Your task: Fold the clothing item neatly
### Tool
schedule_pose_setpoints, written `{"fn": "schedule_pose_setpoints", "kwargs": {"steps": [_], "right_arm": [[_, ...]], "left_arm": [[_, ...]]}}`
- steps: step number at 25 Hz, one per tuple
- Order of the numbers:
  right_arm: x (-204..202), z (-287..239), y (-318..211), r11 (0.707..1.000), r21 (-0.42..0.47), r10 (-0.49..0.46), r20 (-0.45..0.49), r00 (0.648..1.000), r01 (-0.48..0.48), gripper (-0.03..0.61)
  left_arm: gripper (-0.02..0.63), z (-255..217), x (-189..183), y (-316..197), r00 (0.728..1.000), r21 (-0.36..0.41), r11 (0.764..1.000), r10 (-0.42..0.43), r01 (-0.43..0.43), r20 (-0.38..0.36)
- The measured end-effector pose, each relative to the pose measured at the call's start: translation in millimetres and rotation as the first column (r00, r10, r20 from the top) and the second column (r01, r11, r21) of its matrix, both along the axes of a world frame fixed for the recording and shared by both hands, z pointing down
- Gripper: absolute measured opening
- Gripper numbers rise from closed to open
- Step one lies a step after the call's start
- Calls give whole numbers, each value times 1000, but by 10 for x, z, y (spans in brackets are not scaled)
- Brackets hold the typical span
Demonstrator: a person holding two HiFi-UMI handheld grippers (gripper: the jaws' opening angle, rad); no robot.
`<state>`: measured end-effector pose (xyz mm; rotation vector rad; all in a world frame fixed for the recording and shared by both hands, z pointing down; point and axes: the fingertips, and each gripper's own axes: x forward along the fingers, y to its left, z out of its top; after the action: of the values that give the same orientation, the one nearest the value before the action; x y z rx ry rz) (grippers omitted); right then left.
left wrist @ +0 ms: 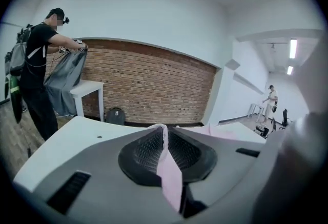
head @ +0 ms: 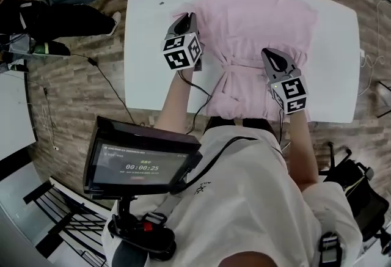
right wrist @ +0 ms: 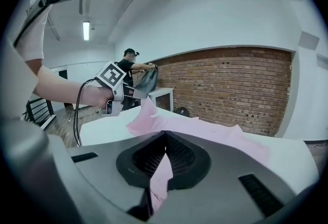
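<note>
**Spotter:** Where's the garment right now?

**Operator:** The pink garment (head: pixel 256 18) lies spread across the far half of the white table (head: pixel 146 70). Its near hem reaches the edge closest to me. A gathered band runs across it about midway, between my two grippers.

**Spotter:** And your left claw?

**Operator:** My left gripper (head: pixel 187 18) is clenched on the garment's left edge. Looking along its jaws, I see a thin strip of pink fabric pinched between the black pads and trailing down toward the camera. From the right gripper view, that corner is pulled up off the table into a little peak at the jaw tips.

**Spotter:** Right claw?

**Operator:** My right gripper (head: pixel 269 54) is also clamped on the cloth, on the right side nearer to me. The jaws are pressed together with a fold of pink caught between them and hanging below. Both grippers are above the table, well apart, with the cloth between them.

**Spotter:** Anything else around?

**Operator:** A screen (head: pixel 142 165) showing a timer is mounted on the rig in front of my chest. Past the table there's a brick wall (left wrist: pixel 154 89). In front of it a person in black (left wrist: pixel 36 74) holds up a grey cloth (left wrist: pixel 64 82) at a second white table.
</note>
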<state>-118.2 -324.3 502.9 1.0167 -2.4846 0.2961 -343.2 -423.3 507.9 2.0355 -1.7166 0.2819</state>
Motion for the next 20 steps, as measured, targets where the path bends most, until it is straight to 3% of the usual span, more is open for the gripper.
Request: {"fn": "schedule_pose_setpoints", "kwargs": {"steps": [9, 20], "right_arm": [[1013, 173, -25, 991, -13, 132, -38, 990, -133, 5], [1731, 170, 146, 970, -44, 235, -77, 969, -239, 5]], "left_arm": [[31, 108, 1371, -281, 982, 24, 983, 179, -181, 52], [32, 345, 2597, -234, 919, -15, 929, 367, -369, 145]]}}
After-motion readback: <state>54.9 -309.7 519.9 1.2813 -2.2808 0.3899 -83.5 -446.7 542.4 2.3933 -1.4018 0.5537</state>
